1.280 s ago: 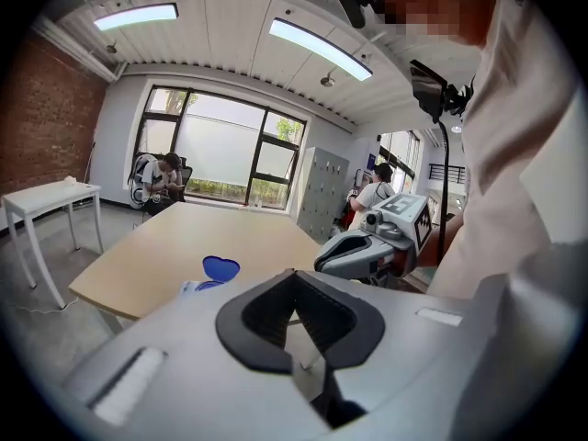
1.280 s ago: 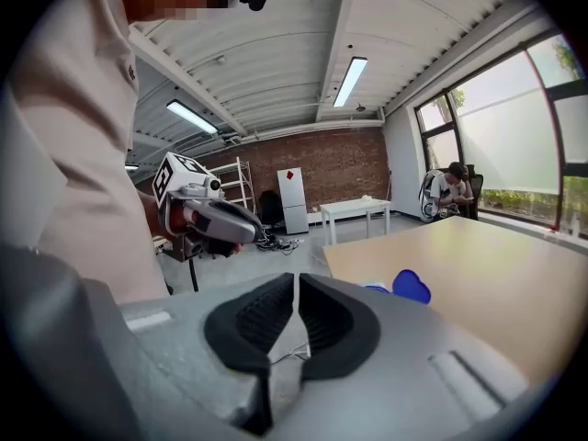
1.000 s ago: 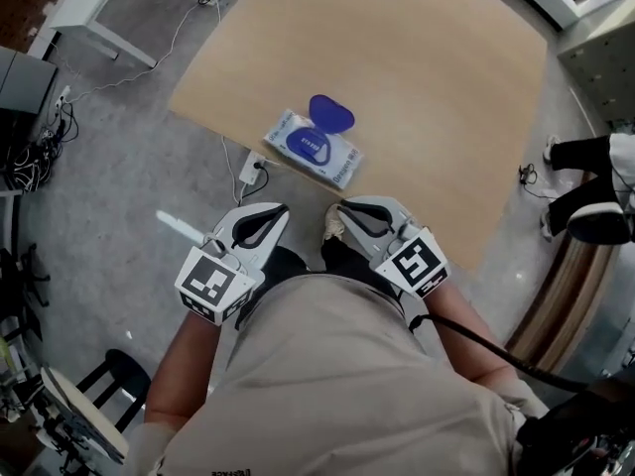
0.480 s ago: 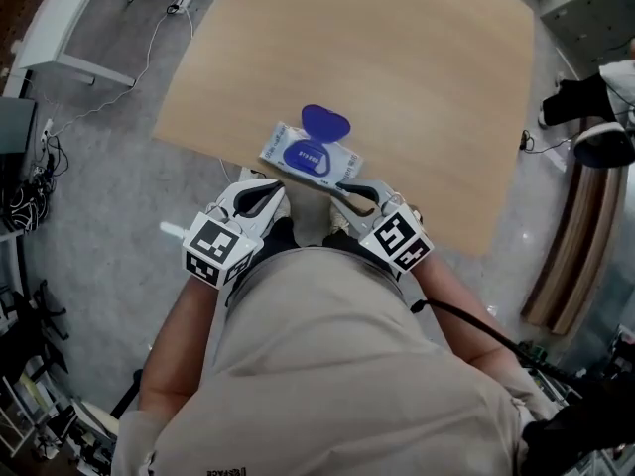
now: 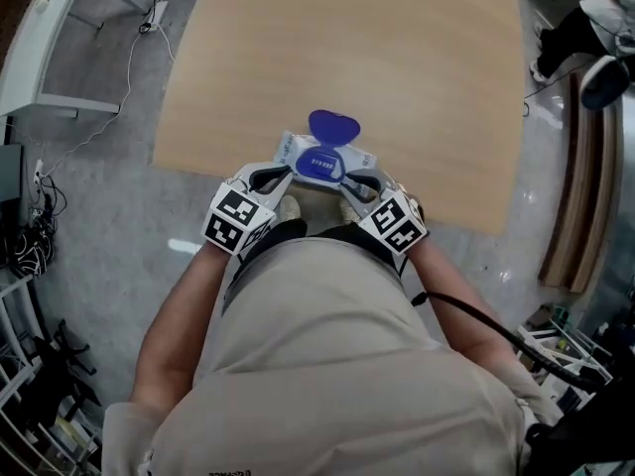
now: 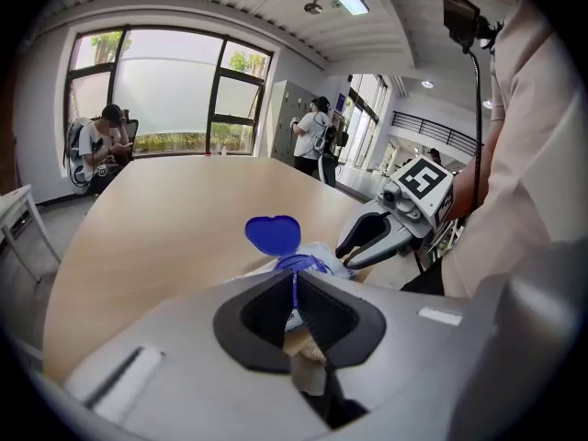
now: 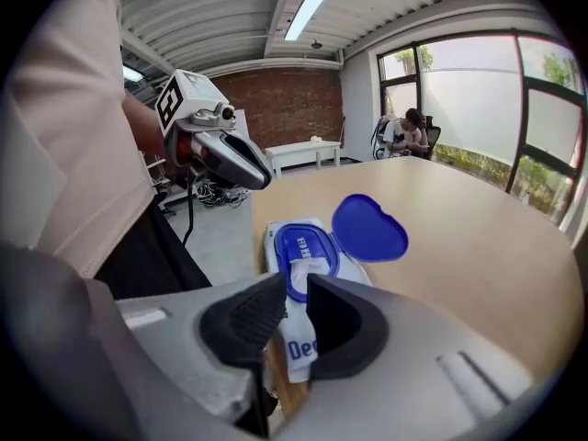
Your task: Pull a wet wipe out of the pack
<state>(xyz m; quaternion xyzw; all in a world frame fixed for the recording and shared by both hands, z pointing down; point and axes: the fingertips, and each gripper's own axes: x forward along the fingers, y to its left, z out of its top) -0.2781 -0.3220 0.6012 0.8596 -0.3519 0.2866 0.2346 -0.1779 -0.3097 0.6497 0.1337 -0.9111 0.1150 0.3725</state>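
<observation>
Approaching stage, by my reading: nothing is gripped yet and no wipe is out. One pack (image 5: 327, 162) lies at the near edge of the counter (image 5: 397, 58), its blue lid (image 5: 332, 125) flipped open toward the far side. A white tuft of wipe (image 7: 310, 266) shows in the oval opening. The left gripper (image 6: 293, 275) hangs just near-left of the pack with its jaws drawn together to a thin slit and nothing between them. The right gripper (image 7: 296, 278) sits just near-right, its jaws a narrow gap apart and empty (the pack shows through the gap, beyond the tips). Neither gripper touches the pack as far as I can tell. Next move, as judged: one gripper should widen, come down over the opening and pinch the tuft. The other should press the pack flat so it does not lift or slide off the edge. The pull then goes up and away, slowly, since the tuft is small and soft. Count: one pack, one lid, one tuft showing, two grippers, one counter.
</observation>
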